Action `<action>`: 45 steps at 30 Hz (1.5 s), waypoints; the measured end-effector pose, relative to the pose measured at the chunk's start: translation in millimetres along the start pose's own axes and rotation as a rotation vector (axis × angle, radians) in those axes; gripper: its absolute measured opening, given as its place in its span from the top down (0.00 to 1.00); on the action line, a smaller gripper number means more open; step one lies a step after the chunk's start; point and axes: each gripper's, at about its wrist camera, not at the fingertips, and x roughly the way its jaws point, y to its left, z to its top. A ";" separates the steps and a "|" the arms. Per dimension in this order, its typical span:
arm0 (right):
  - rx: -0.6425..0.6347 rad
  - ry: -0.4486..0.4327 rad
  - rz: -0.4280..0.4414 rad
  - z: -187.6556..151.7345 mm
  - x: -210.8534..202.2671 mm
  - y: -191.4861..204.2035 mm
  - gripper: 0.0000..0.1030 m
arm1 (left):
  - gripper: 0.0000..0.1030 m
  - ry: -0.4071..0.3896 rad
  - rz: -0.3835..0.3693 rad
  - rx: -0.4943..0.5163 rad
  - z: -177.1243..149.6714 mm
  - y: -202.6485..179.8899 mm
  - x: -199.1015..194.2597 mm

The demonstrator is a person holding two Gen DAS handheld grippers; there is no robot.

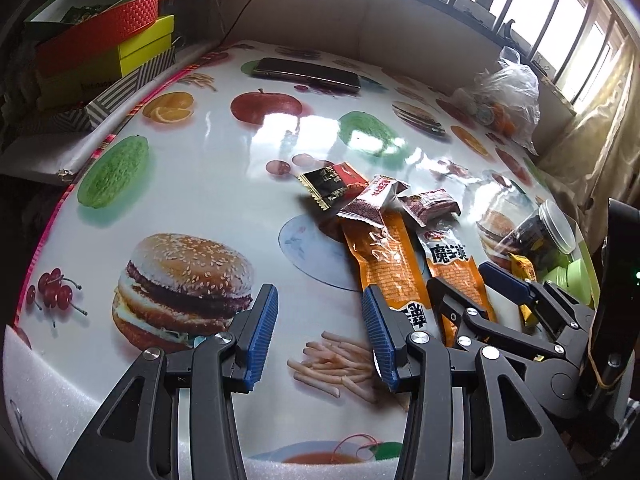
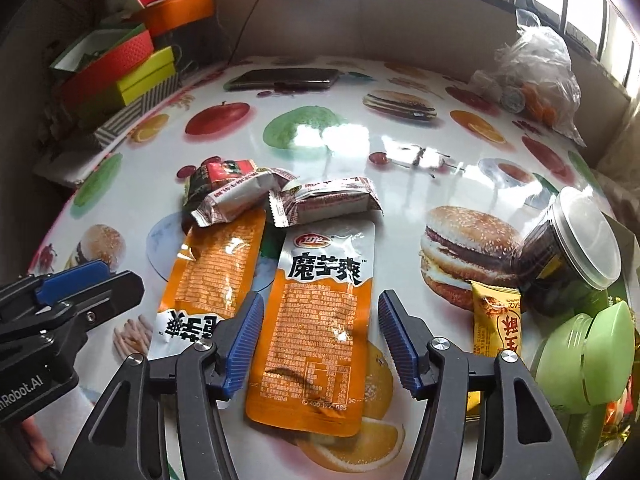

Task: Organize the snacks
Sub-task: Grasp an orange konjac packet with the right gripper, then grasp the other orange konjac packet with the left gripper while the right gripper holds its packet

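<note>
Orange foil catches the eye: two long orange-and-white snack pouches lie side by side mid-frame on the glossy fruit-and-burger printed tablecloth point(image 2: 400, 152). The right gripper point(image 2: 320, 340) stands spread, straddling the right-hand pouch point(image 2: 320, 320). The left gripper point(image 1: 320, 332) is spread too, over bare cloth, just beside the left-hand pouch point(image 1: 388, 264). Small white-and-maroon wrapped biscuits point(image 2: 332, 200) crowd the pouches' far ends.

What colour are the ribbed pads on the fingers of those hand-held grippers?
Blue, on black fingers. The right wrist view shows them best.
</note>
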 end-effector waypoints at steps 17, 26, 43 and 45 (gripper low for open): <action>0.074 -0.023 0.017 -14.8 -16.2 -22.1 0.55 | 0.55 0.023 -0.051 0.055 5.1 -24.2 4.2; 0.093 -0.028 0.014 -23.9 -24.1 -32.0 0.59 | 0.48 0.068 -0.076 0.092 7.3 -47.6 18.1; 0.117 -0.036 0.036 -30.1 -28.1 -40.1 0.59 | 0.47 0.085 0.061 0.156 7.8 -61.5 33.2; 0.118 -0.037 0.038 -30.3 -28.1 -40.3 0.59 | 0.47 0.076 0.079 0.153 8.3 -59.6 32.0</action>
